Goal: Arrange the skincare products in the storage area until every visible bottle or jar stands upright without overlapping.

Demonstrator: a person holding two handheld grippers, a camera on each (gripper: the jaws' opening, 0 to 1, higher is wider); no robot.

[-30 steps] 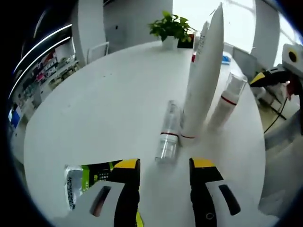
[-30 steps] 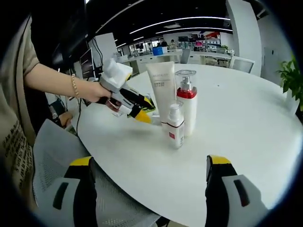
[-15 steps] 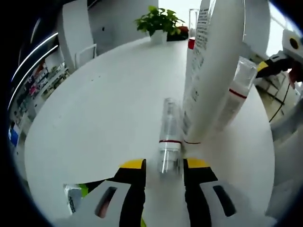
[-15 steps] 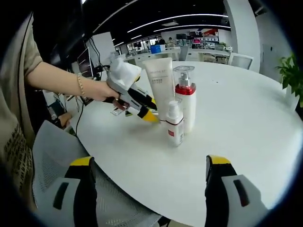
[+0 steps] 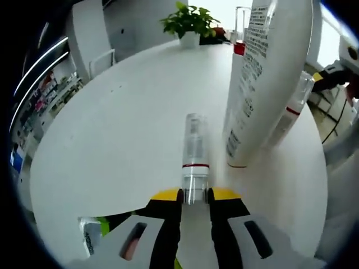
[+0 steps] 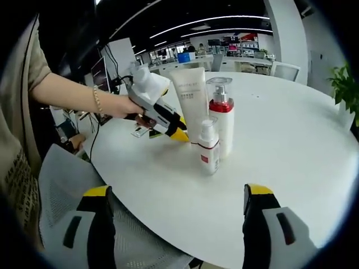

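Left gripper (image 5: 194,194) has its yellow-tipped jaws closed tight on the base end of the fallen clear bottle (image 5: 194,150), which lies flat on the round white table (image 5: 112,129), pointing away from the camera. Right gripper (image 6: 178,199) hangs off the table edge, jaws wide apart, holding nothing.

Step in hand, as I read it: stand that bottle up. To do it well:
- keep the clamp firm; the clear plastic looks slick and round, so it may roll in the jaws
- lift slightly before pivoting, don't drag it across the top
- swing away from the white tube (image 5: 269,78), which stands just beside it on the right and looks top-heavy; a bump could topple it
- set it down in open table, apart from the rest, then release slowly

Bottle: transparent, slim, cylindrical, thin red band near the gripped end. Cannot tell whether it's empty.

Behind the tube: small spray bottle (image 6: 208,147) with red band and red label, then the pump bottle (image 6: 221,117) with red collar and clear cap. All three upright, clustered close; tube and pump bottle may be touching, can't confirm.

Far edge: potted plant (image 5: 189,25).
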